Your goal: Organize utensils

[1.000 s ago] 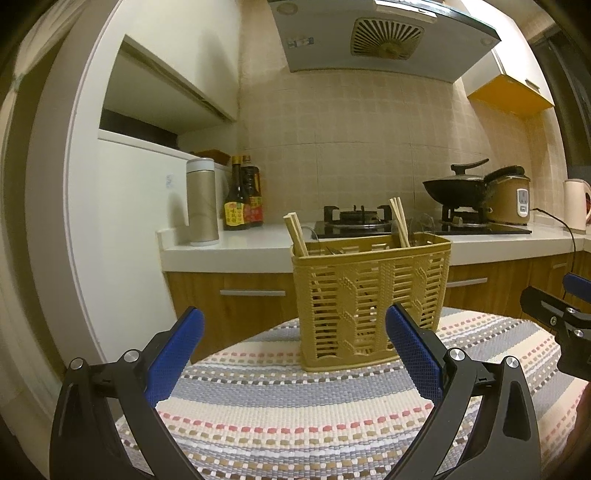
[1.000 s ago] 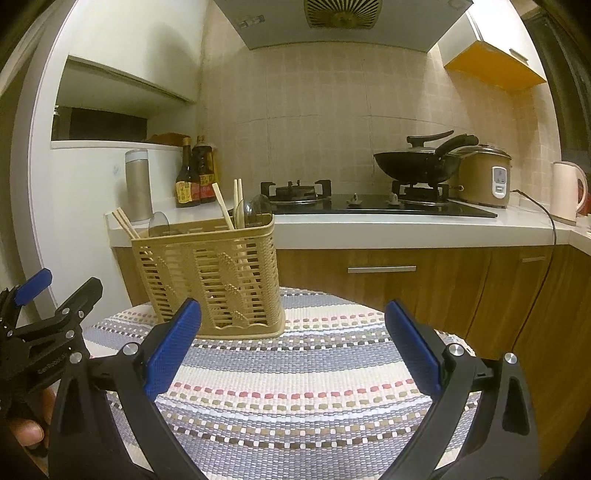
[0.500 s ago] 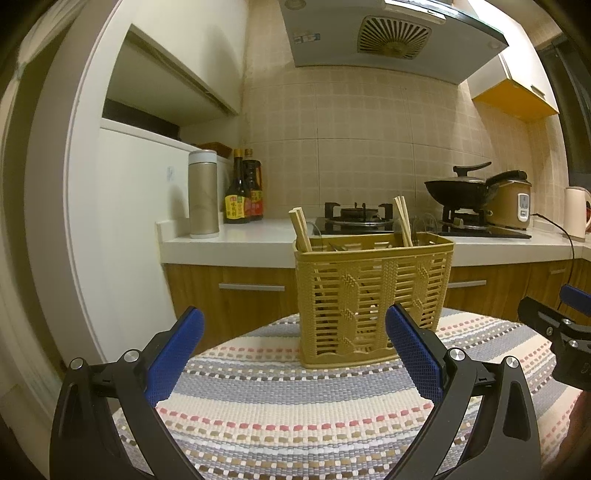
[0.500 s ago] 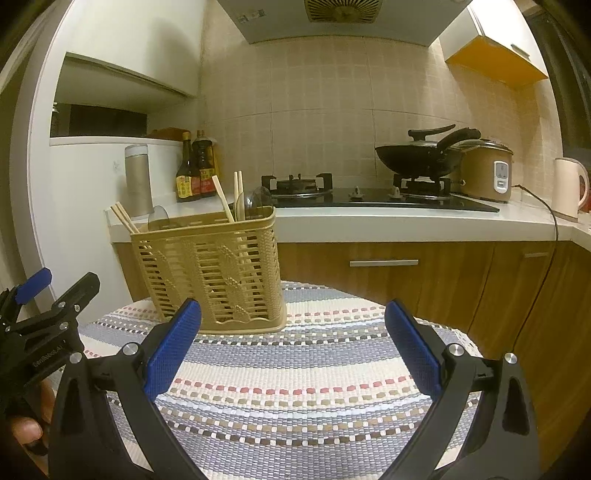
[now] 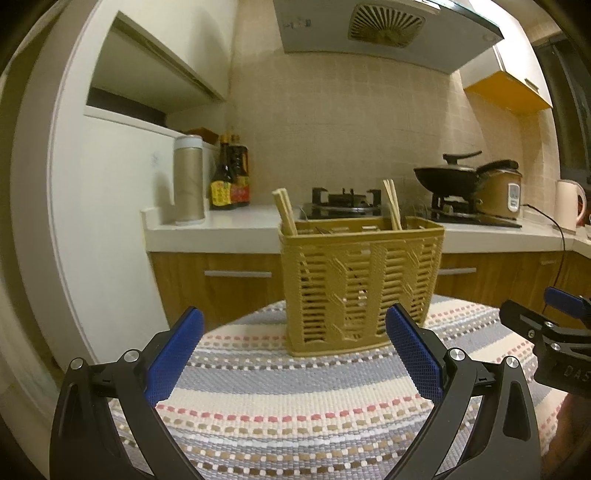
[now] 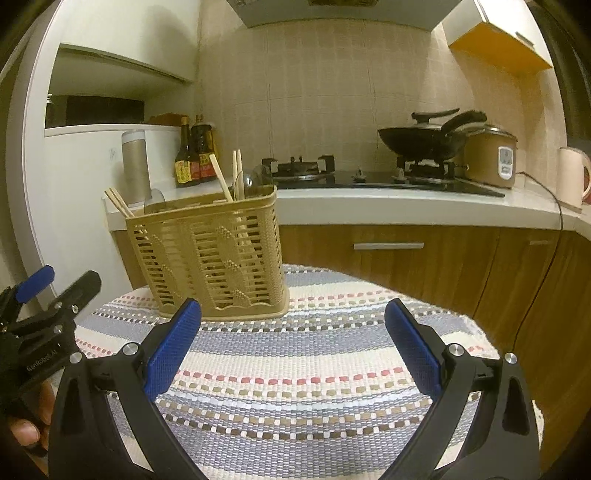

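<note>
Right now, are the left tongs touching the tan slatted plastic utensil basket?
Apart. The right wrist view shows the left tongs off to the side of the tan slatted plastic utensil basket, with striped tablecloth between them.

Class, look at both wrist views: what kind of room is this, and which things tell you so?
Almost certainly a home kitchen. A gas hob sits in the countertop with a range hood above, a wok and a rice cooker stand nearby, and a utensil basket of chopsticks stands on the table.
</note>
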A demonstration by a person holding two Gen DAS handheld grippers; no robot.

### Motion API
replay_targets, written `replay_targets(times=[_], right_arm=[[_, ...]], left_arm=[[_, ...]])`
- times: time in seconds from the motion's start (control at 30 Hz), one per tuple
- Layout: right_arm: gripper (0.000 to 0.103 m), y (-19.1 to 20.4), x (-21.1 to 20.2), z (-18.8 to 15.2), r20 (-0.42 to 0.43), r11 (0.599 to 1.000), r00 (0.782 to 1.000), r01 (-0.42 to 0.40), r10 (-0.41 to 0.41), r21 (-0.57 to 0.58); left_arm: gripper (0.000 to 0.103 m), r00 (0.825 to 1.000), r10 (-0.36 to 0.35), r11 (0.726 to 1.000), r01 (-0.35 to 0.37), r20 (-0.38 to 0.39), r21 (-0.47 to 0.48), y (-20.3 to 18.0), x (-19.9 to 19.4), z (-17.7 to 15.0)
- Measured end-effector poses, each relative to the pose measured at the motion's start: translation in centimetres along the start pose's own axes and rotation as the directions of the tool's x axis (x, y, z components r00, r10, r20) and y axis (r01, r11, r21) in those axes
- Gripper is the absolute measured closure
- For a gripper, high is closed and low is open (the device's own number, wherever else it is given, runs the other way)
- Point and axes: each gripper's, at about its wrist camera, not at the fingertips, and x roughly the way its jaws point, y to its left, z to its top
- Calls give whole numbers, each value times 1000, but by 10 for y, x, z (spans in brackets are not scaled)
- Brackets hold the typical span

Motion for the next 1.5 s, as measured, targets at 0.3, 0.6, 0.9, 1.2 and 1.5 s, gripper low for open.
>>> replay_targets(times=[0.3,0.6,0.9,1.2,1.5], right_arm=[[8,-3,2,0,-11,1000,1000,6,-6,11],[8,-3,4,0,-18,1000,1000,11,-11,8],[8,-4,4,1,-16,1000,1000,12,-12,6],[8,-5,3,1,-16,1000,1000,10,-10,8],[8,-4,3,1,-16,1000,1000,11,-11,9]], left_arm=[[8,1000,0,1000,0,-2,4,-1,0,0],[8,1000,-10,1000,10,-14,2,-1,1,1],[8,1000,-15,1000,15,-17,4,-1,3,0],[8,1000,-13,1000,13,-17,4,-1,3,0],[8,1000,-15,1000,16,-6,12,-3,1,-1]])
